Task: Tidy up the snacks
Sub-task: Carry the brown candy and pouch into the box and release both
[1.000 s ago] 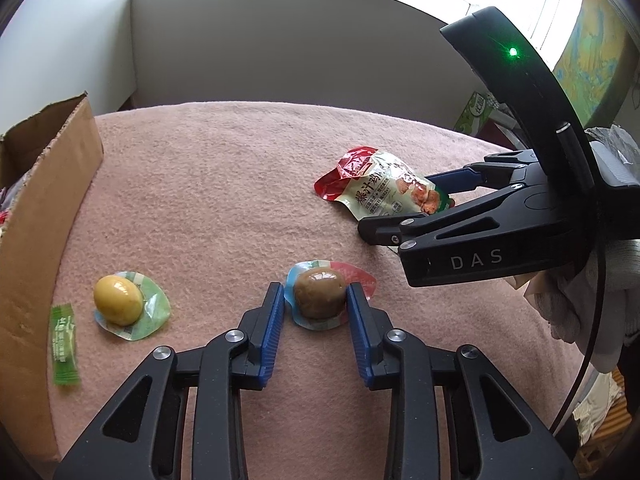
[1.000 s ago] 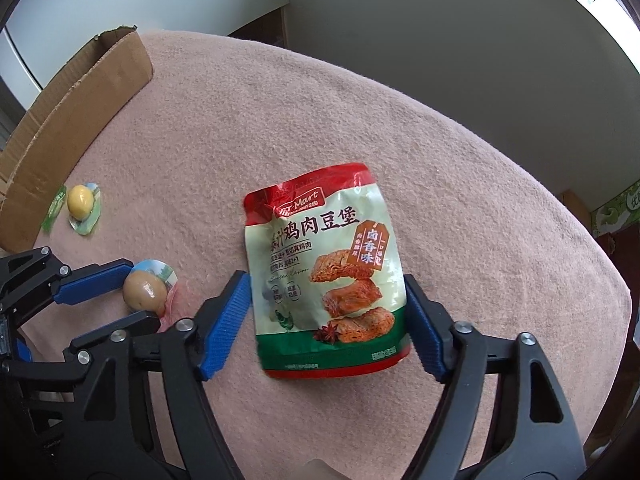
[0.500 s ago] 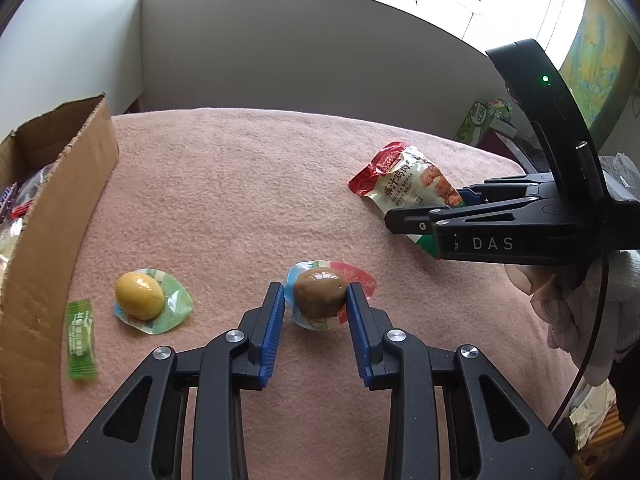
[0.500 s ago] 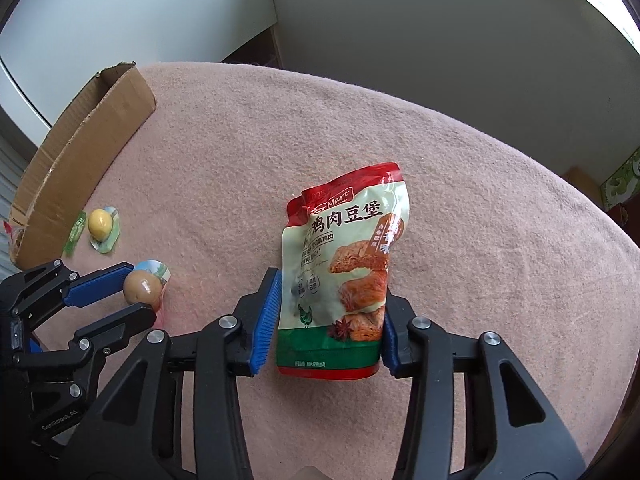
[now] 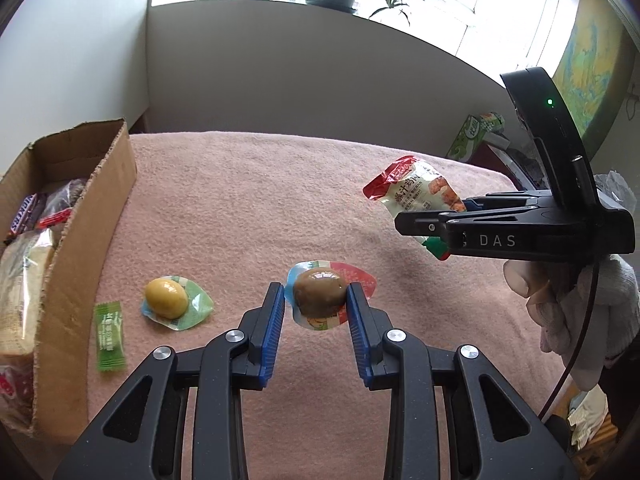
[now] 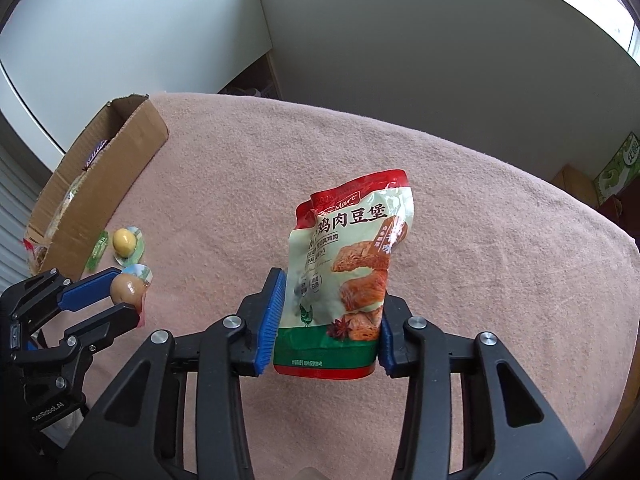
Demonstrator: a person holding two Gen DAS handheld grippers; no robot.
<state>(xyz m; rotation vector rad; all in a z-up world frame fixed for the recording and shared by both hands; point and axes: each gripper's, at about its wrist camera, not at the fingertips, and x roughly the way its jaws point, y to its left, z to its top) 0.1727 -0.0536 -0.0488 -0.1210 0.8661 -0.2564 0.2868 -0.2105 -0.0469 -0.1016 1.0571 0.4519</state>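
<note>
My left gripper (image 5: 316, 304) is shut on a brown packed egg (image 5: 319, 298) and holds it just above the pink cloth; it also shows in the right wrist view (image 6: 127, 287). My right gripper (image 6: 330, 312) is shut on a red and green chicken snack pouch (image 6: 348, 276), lifted off the cloth; the pouch shows at right in the left wrist view (image 5: 416, 194). A yellow packed egg (image 5: 166, 303) and a small green candy (image 5: 109, 335) lie on the cloth beside the cardboard box (image 5: 92, 224), which holds several snacks.
The table is covered in pink cloth (image 5: 248, 200) and ends at a grey wall behind. The box stands along the left edge (image 6: 116, 160). A green carton (image 5: 474, 136) stands beyond the table at right.
Both grippers have lifted their loads off the cloth and risen. The right gripper closed on the pouch, which now stands upright between the fingers.
</note>
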